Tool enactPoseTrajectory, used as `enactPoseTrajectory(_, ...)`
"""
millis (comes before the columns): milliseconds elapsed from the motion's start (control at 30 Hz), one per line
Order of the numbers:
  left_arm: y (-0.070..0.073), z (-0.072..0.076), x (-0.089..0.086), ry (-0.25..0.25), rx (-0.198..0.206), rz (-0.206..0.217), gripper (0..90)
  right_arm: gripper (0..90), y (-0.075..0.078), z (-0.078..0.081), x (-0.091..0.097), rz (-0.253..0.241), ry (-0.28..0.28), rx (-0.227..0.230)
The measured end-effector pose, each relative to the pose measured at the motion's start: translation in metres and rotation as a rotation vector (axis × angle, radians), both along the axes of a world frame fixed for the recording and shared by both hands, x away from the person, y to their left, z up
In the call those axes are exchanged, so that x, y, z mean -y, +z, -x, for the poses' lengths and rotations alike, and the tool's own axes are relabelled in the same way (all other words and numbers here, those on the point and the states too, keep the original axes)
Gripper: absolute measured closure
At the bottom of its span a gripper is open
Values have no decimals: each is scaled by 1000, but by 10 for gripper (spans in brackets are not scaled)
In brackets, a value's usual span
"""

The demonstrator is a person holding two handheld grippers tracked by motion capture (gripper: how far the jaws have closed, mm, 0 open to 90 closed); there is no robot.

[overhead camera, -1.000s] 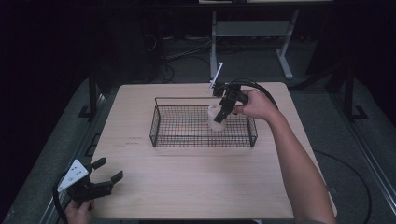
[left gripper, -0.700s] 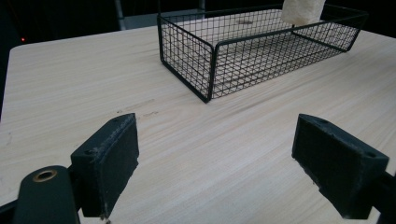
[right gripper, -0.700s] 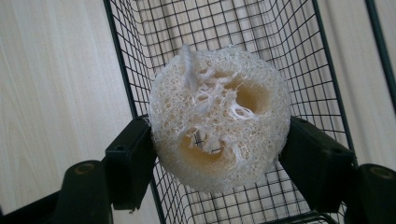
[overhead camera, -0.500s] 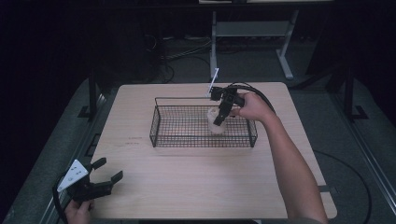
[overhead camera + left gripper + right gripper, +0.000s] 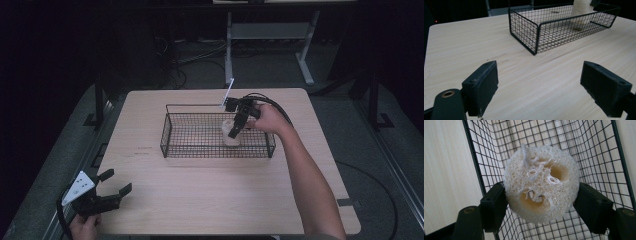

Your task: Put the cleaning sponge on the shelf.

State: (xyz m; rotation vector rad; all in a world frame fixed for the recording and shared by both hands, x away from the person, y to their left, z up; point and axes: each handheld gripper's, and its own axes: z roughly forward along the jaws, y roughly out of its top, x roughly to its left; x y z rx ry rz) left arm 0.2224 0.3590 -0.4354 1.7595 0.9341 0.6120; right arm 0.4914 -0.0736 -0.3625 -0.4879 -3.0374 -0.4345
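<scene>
High view: pale wooden table [image 5: 200, 200] carries a black wire-mesh basket [image 5: 190, 136]; inside its right end, the right gripper [image 5: 234, 131] pinches a cream fibrous loofah piece [image 5: 540, 183]. Left gripper [image 5: 107, 192] rests spread, holding nothing.

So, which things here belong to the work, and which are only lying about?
Belong to the work:
- loofah sponge, held in the right tool
- wire basket

Lying about:
- left tool, open, idle at the table's near corner
</scene>
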Motion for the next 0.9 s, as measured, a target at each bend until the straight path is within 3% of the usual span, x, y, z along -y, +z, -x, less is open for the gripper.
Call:
enactPoseTrajectory(333, 0, -1, 0, 2, 1, 6, 139, 288, -7, -3, 6, -25, -23, -6)
enactPoseTrajectory(800, 0, -2, 0, 3, -8, 3, 139, 286, -24, -5, 6, -14, -35, -32)
enactPoseTrajectory(900, 0, -2, 0, 0, -8, 3, 139, 282, -28, -5, 8, -38, -46, -36)
